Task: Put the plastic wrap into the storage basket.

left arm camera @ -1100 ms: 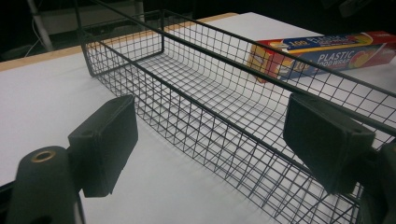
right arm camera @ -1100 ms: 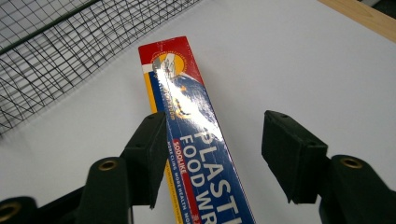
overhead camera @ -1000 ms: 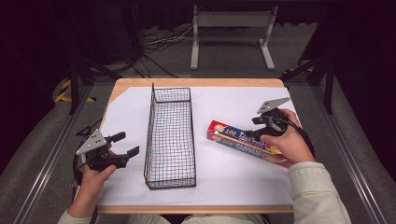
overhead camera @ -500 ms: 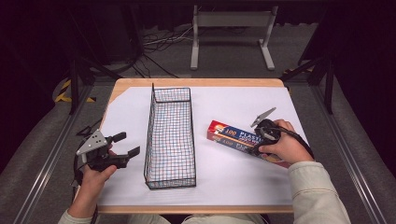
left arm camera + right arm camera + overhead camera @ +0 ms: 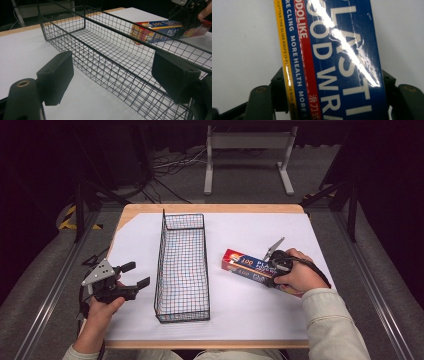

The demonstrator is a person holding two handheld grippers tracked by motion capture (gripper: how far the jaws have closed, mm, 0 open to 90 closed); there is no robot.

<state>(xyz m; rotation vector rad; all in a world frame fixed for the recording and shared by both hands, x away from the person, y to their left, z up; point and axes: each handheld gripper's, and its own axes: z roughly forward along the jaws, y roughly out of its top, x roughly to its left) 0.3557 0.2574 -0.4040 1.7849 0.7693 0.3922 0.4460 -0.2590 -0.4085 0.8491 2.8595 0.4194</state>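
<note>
Nearest the person, at about eight o'clock on the white sheet [image 5: 250, 315] that covers the wooden table [image 5: 210, 208], the left gripper [image 5: 136, 275] rests in the left hand [image 5: 97, 310] with its two black jaws spread wide and nothing between them; in the left gripper view the pads [image 5: 56, 75] stand well apart, pointing toward the long side of the basket. Just beyond it, running from six toward twelve o'clock down the middle of the sheet, stands the black wire basket [image 5: 182, 265], upright and with nothing in it; its near long wall crosses the left gripper view between the jaws. To the basket's right, at about three o'clock, lies the plastic wrap box [image 5: 245, 265], blue, red and yellow, flat on the sheet and slanted, its near end close to the basket but apart from it. The right gripper [image 5: 272, 270], in the right hand [image 5: 295, 277], points down on the box's far half. In the right gripper view the box [image 5: 332, 62] lies between the two jaws, one on each long side; they have just been closing, and sit against or just beside the box's edges, though whether the pads actually press on it I cannot tell.
</note>
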